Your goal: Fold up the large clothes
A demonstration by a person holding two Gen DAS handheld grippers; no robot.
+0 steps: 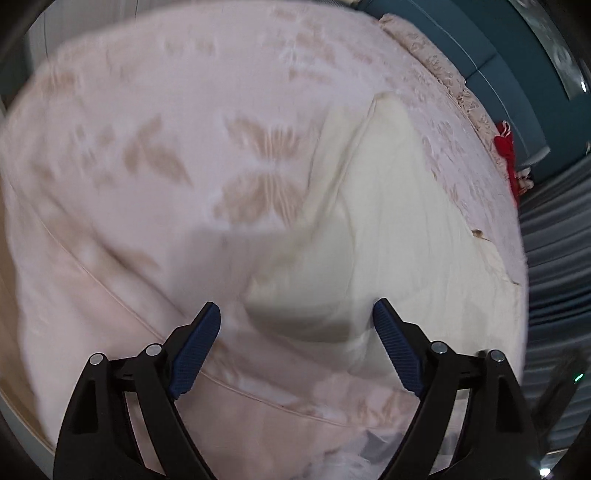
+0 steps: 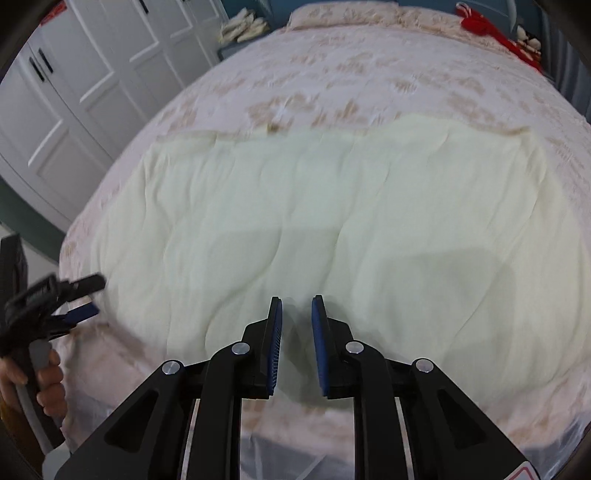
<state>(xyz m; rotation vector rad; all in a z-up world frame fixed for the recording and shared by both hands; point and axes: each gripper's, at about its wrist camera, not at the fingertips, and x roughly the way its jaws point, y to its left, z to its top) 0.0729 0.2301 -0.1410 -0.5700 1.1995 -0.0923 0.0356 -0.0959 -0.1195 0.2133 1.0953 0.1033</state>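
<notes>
A large pale cream cloth (image 2: pixel 314 221) lies spread flat across the bed and also shows in the left wrist view (image 1: pixel 388 229). My left gripper (image 1: pixel 295 321) is open wide over the cloth's near left corner, holding nothing; it also shows at the left edge of the right wrist view (image 2: pixel 86 297). My right gripper (image 2: pixel 296 314) hovers over the cloth's near edge, jaws a narrow gap apart with nothing between them.
The bed is covered by a pink quilt with a beige butterfly pattern (image 1: pixel 166 155). A red item (image 2: pixel 491 33) lies at the far right by the headboard. White wardrobe doors (image 2: pixel 74 81) stand to the left. Grey curtains (image 1: pixel 554 258) hang on the right.
</notes>
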